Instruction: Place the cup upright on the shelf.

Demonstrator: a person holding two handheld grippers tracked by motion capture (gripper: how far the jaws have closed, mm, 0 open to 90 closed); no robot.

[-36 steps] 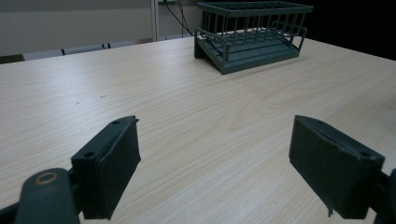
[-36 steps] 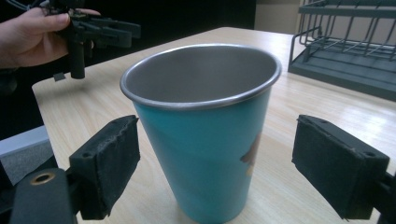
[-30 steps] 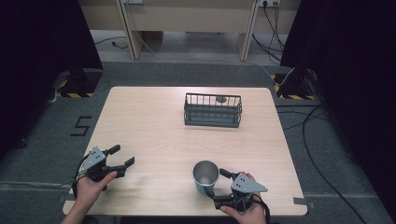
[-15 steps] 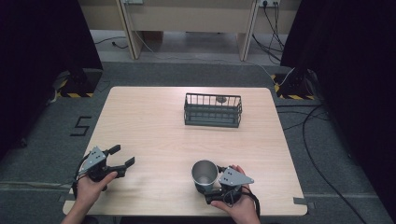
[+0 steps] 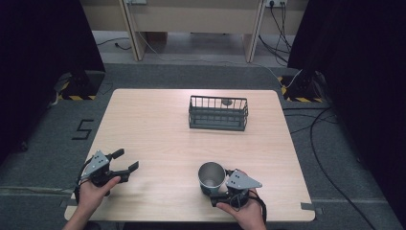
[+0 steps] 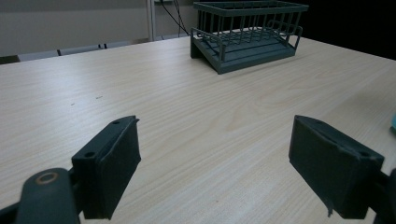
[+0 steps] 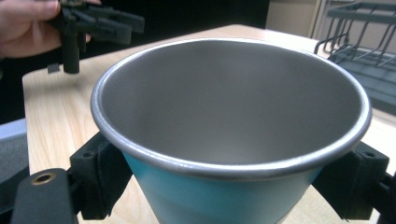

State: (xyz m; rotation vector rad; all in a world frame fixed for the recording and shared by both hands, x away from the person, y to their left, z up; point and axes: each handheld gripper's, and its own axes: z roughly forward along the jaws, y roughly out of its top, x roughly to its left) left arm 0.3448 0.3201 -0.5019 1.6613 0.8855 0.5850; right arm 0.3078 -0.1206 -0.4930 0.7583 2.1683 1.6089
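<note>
Seemingly light, stiff and slick, the metal cup (image 5: 211, 178) stands at lower centre of the tabletop (image 5: 153, 129), its wall flanked by the right hand-held gripper (image 5: 221, 191); whether it pinches is unclear. Left hand-held gripper (image 5: 125, 161) spread, empty.

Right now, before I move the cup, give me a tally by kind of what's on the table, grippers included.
Cups: 1, the metal cup with a blue outside, sitting between the right gripper jaws
Wire baskets: 1, the dark basket at the far side
Grippers: 2, counting the left gripper, open over bare wood
Total: 4
</note>
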